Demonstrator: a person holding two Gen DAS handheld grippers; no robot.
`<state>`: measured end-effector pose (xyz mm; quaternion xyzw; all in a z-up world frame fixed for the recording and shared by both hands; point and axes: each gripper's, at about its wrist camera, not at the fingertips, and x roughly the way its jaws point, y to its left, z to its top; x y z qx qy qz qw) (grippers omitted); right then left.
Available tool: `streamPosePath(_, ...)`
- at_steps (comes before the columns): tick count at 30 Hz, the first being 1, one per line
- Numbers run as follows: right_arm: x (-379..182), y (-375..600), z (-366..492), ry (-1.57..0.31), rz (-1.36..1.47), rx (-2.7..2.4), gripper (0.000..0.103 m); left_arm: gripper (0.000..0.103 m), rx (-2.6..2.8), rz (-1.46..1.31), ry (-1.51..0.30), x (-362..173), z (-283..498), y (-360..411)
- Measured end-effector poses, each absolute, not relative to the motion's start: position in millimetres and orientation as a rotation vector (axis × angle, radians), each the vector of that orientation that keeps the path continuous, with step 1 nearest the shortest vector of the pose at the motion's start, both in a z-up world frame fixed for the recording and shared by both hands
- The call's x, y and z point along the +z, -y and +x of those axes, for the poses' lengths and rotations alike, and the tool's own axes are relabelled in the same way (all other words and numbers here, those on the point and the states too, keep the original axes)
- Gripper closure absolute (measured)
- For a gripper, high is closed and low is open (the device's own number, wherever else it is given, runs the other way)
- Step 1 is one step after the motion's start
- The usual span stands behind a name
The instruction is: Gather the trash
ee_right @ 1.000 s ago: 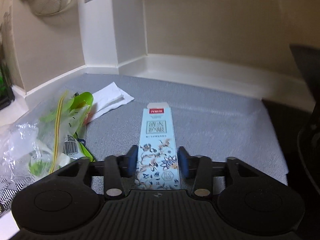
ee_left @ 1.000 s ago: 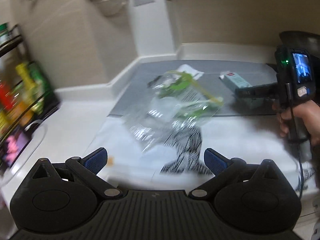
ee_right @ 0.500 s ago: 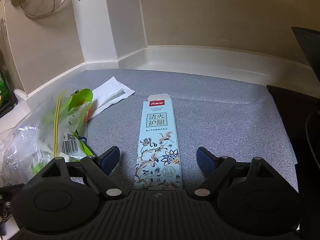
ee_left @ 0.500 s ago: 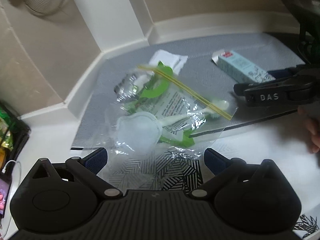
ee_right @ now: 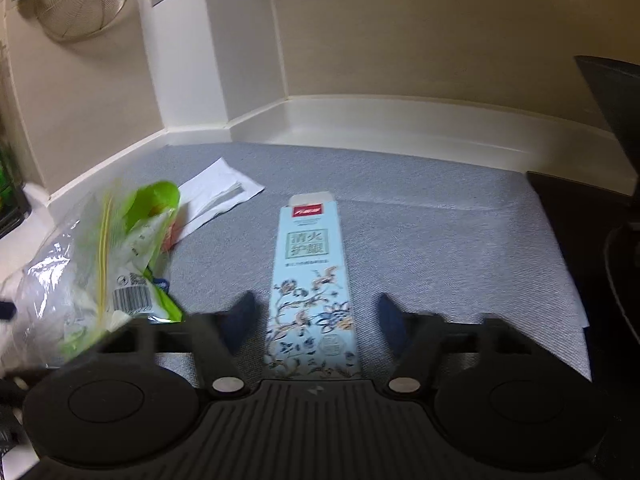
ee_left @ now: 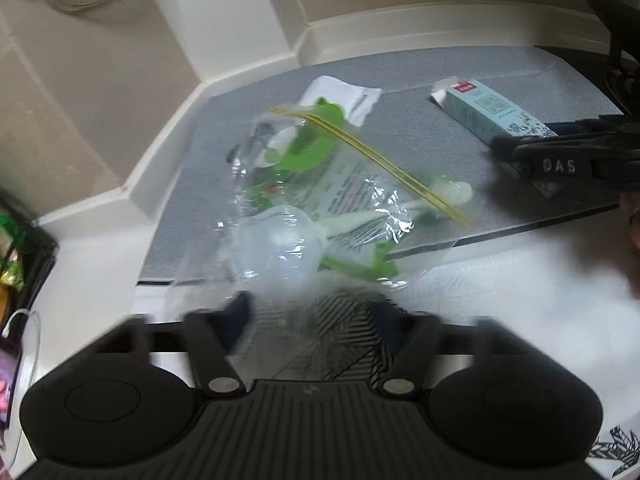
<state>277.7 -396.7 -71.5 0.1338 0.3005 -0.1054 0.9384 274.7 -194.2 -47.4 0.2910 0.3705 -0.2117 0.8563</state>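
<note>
A clear zip bag (ee_left: 320, 208) with green packaging and a yellow strip lies on the grey mat (ee_left: 400, 136); it also shows in the right wrist view (ee_right: 100, 256). My left gripper (ee_left: 312, 316) is open, its blurred fingers either side of the bag's near edge. A pale blue flowered box (ee_right: 312, 280) lies flat on the mat (ee_right: 440, 240), also visible in the left wrist view (ee_left: 496, 114). My right gripper (ee_right: 314, 316) is open, its fingers either side of the box's near end without touching it. A white paper (ee_right: 218, 194) lies beyond the bag.
A black-and-white patterned sheet (ee_left: 344, 328) lies under the bag's near edge on the white counter (ee_left: 92, 280). A rack of packets (ee_left: 16, 264) stands at the left. A metal sieve (ee_right: 80, 0) hangs on the wall. A dark object (ee_right: 608, 240) borders the mat at right.
My right gripper let go of the blue box a second ago, opened wide, and has now narrowed partway. My left gripper swung over to the zip bag and its fingers have moved inward around it.
</note>
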Motion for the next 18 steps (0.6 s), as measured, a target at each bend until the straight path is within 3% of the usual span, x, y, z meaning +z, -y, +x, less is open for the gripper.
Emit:
streamPosePath(2, -71.5, 397.8, 276.3, -0.607, 0.281, -0.214, 0.061, 0.076, -0.439, 0.599, -0.775, -44.7, 270.7, 187.9)
streamPosePath(4, -71.4, 398.4, 275.0, -0.6, 0.289, -0.209, 0.061, 0.087, -0.396, 0.58, -0.764, -38.9, 269.2, 182.2)
streamPosePath(18, -63.6, 408.5, 258.3, -0.447, 0.358, -0.248, 0.062, 0.092, -0.256, 0.279, -0.573, 54.4, 233.8, 119.5)
